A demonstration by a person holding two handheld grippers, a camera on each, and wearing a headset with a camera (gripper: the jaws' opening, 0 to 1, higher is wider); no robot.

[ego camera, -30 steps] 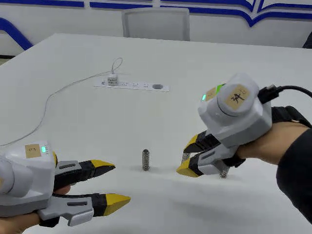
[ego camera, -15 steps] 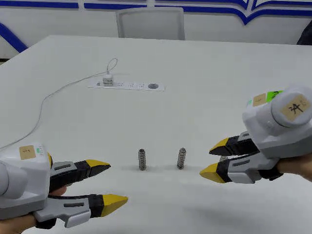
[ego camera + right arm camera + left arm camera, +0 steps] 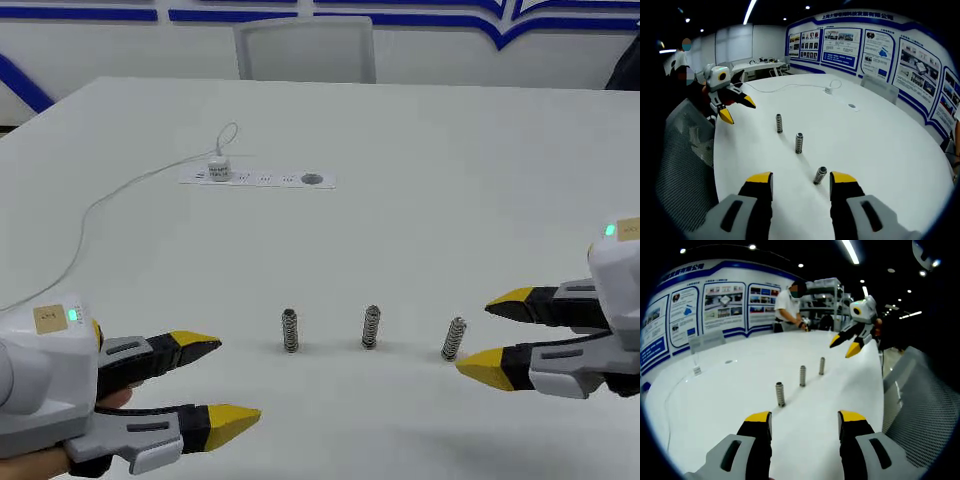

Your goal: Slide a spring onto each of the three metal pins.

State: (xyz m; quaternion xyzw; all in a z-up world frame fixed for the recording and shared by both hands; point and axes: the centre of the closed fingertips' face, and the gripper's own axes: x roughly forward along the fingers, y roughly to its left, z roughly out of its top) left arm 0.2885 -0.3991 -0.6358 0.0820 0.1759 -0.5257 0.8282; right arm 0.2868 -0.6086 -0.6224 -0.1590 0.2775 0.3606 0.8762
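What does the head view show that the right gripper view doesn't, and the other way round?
Head view: the grey body of the right gripper, with its green light. Right gripper view: blue wall posters, ceiling lights and a mesh chair beside the table. Both: three springs standing in a row on the table, and the left gripper with its jaws open.

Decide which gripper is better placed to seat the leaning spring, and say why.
Right, probably. The right gripper is open with the leaning spring just off its tips, framed between its jaws in the right gripper view. The left gripper, also open, is at the row's far end.
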